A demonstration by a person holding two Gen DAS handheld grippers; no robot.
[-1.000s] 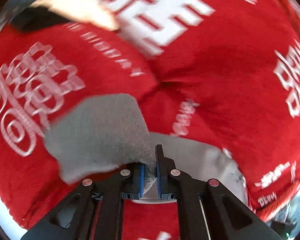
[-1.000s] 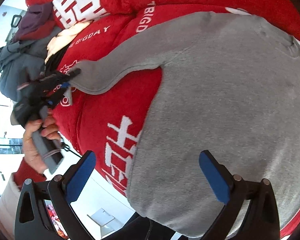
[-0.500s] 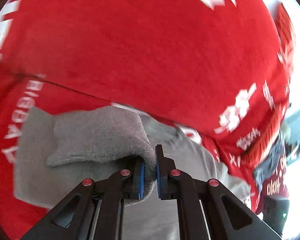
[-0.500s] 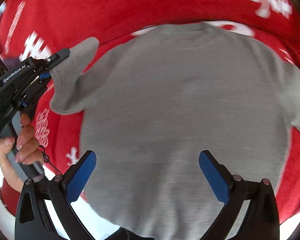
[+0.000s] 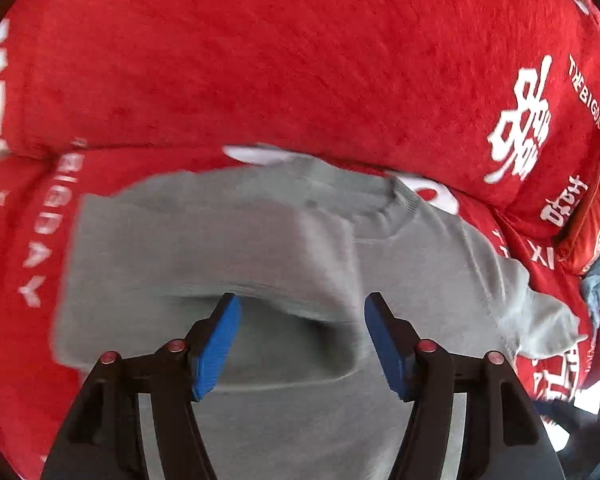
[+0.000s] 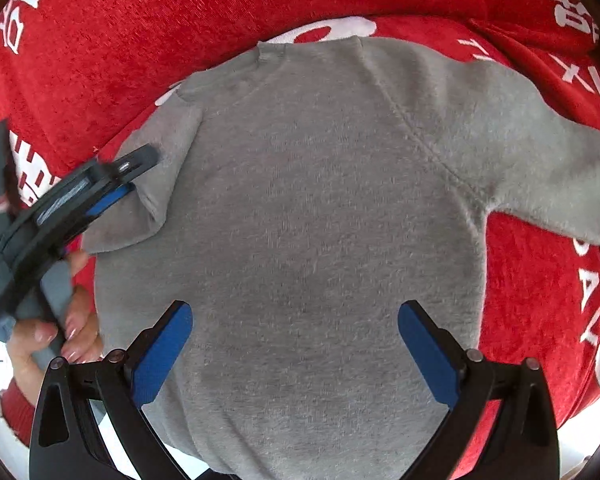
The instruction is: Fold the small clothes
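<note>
Starting at the left of the right wrist view, your hand [image 6: 48, 332] grips the handle of your left gripper [image 6: 134, 178], a red cuff showing at the wrist. That gripper's jaws have just been opening; they now stand apart, and the folded sleeve [image 5: 260, 264] lies just ahead of the blue pads [image 5: 216, 344], which do not press on it. The sleeve rests doubled over onto the body of the grey sweater [image 6: 320, 220].

The sweater lies flat on the red blanket [image 6: 160, 20] with white lettering, neckline toward the blanket's raised fold at the top of the view.

Your right gripper [image 6: 296, 344] hovers over the sweater's lower body with its jaws spread wide and nothing between the pads.

Further right, the other sleeve [image 6: 548, 172] stretches out unfolded across the blanket toward the edge of the view.
</note>
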